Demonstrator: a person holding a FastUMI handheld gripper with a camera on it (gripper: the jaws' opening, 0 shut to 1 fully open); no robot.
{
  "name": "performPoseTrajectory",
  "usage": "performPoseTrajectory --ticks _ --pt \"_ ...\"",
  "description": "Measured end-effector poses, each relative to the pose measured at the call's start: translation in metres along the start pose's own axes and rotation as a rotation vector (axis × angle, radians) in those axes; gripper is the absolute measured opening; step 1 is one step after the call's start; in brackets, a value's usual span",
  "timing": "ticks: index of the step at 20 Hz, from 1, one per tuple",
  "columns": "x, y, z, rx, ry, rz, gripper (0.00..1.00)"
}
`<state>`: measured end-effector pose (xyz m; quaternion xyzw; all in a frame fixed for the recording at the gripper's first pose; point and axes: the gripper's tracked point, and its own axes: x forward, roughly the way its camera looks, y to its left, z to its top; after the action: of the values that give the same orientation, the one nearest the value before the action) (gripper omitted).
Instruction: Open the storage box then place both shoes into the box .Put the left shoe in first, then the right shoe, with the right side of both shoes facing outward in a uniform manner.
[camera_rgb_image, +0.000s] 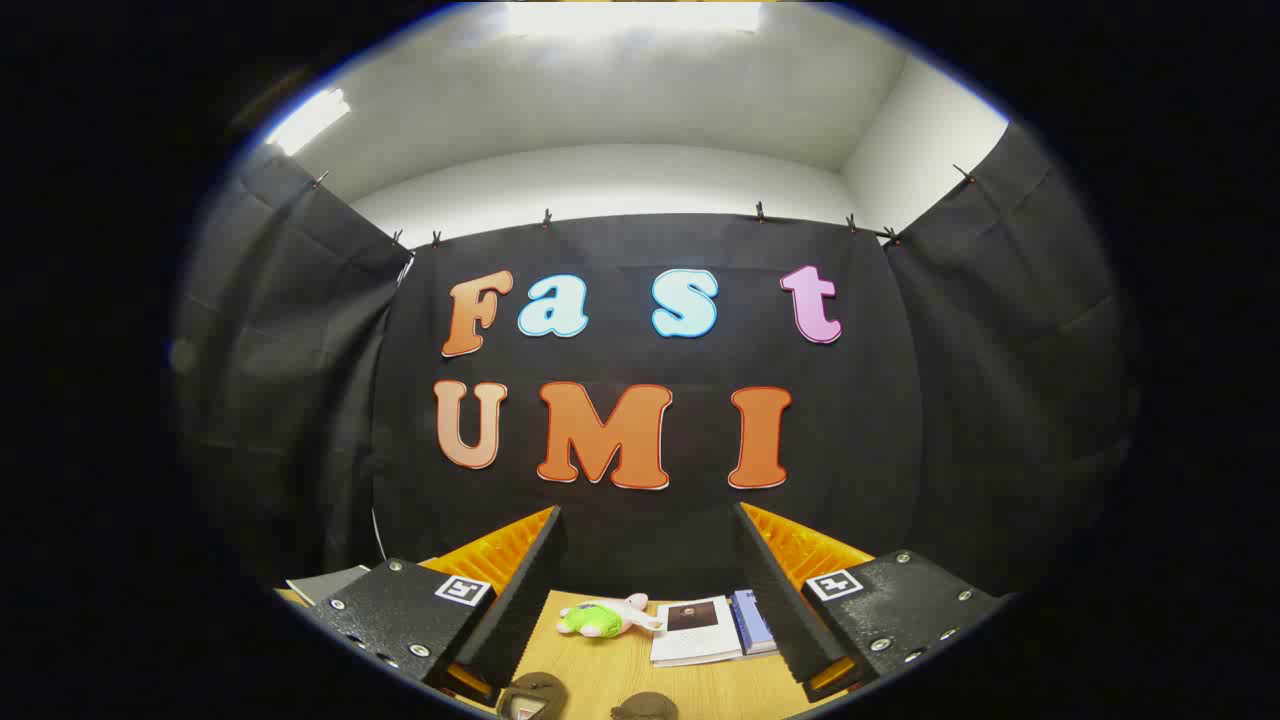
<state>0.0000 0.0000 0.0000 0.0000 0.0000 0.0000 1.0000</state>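
Note:
My gripper (648, 590) is held high and level, its two fingers (515, 590) spread wide apart with nothing between them. Down between the fingers lies the wooden table (600, 670). At the table's near side, close below the fingers, the tops of two dark brown shoes peek up: one (532, 695) nearer the left finger, the other (645, 707) more to the middle. Both are mostly cut off, so I cannot tell which is the left shoe.
A small plush toy in a green outfit (603, 617) lies on the table beyond the shoes. Beside it to the right are an open white booklet (695, 632) and a blue book (752, 620). A grey flat item (330, 583) sits outside the left finger.

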Motion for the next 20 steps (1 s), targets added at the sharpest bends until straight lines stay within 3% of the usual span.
performPoseTrajectory --ticks 11,16,20 --pt "-0.007 0.029 0.015 0.026 -0.023 0.071 0.99" --pt "-0.008 0.043 0.006 0.034 -0.007 0.098 0.99" --pt "-0.007 0.065 -0.012 0.1 0.032 0.165 0.99"
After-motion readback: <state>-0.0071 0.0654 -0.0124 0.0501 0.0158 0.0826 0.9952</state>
